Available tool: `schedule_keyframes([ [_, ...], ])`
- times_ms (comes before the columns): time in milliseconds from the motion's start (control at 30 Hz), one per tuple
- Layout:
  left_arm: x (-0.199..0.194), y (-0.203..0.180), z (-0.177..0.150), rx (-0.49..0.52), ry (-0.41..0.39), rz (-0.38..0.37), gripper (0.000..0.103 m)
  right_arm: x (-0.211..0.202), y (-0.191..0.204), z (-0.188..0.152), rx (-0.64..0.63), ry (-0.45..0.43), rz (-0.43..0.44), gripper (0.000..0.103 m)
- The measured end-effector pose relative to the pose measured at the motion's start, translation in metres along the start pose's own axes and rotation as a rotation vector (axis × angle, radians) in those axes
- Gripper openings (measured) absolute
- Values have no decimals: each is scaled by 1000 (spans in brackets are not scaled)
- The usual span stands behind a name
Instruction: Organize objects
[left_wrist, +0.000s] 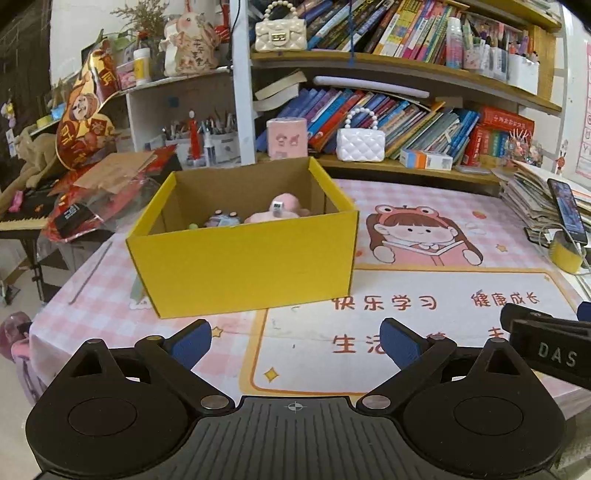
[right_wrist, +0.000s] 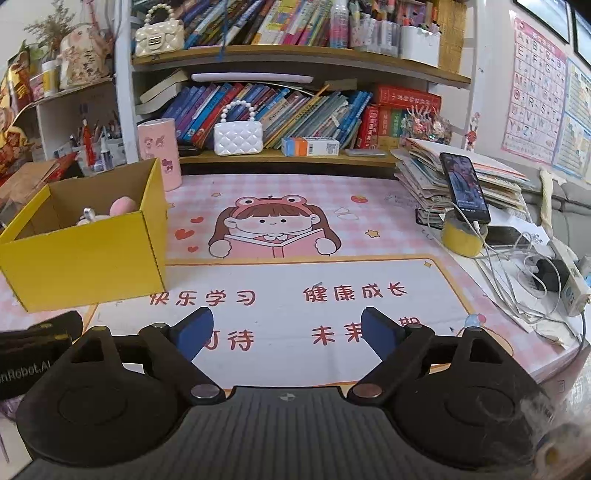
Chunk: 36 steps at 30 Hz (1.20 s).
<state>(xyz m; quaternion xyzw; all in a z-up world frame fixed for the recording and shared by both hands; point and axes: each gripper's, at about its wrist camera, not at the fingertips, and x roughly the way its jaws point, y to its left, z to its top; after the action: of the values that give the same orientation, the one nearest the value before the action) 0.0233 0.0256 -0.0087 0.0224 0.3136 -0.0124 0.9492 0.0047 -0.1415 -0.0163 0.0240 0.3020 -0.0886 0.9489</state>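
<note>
- Left gripper (left_wrist: 295, 341): blue-padded jaws spread wide, nothing between them; only the printed pink checked desk mat (left_wrist: 424, 295) shows in the gap.
- Right gripper (right_wrist: 287, 332): jaws likewise apart and empty, over the mat's red lettering.
- Open yellow cardboard box (left_wrist: 243, 258) stands on the mat ahead of the left gripper, slightly to its left; from the right gripper it lies ahead and well to the left.
- Inside the box: a pink plush toy (left_wrist: 280, 210) with a small white tag, and beside it, on its left, a small pale purple-grey toy (left_wrist: 221, 218). Both sit low against the front wall, partly hidden by it.
- Right gripper's black body shows at the left wrist view's right edge, just beside the left gripper's right finger.
- Ahead and right of the right gripper: a dark smartphone (right_wrist: 464, 186) propped upright on a yellow tape roll (right_wrist: 461, 236), leaning against a stack of papers.
- Far ahead of both grippers: wooden bookshelf (right_wrist: 295, 53) packed with books.
</note>
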Motion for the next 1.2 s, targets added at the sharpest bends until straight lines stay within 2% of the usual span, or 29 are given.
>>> schedule_keyframes([
  [67,0,-3,1,5,0,0,99,2,-1,3,10,6,-8,88],
  [233,-1,-8,1,10,-4,5,100,-1,1,1,5,-1,-38,97],
  [367,0,-9,0,6,5,25,100,1,3,-3,-5,27,-64,100],
  [1200,2,-12,-6,5,30,52,103,4,2,-8,-6,66,-88,101],
])
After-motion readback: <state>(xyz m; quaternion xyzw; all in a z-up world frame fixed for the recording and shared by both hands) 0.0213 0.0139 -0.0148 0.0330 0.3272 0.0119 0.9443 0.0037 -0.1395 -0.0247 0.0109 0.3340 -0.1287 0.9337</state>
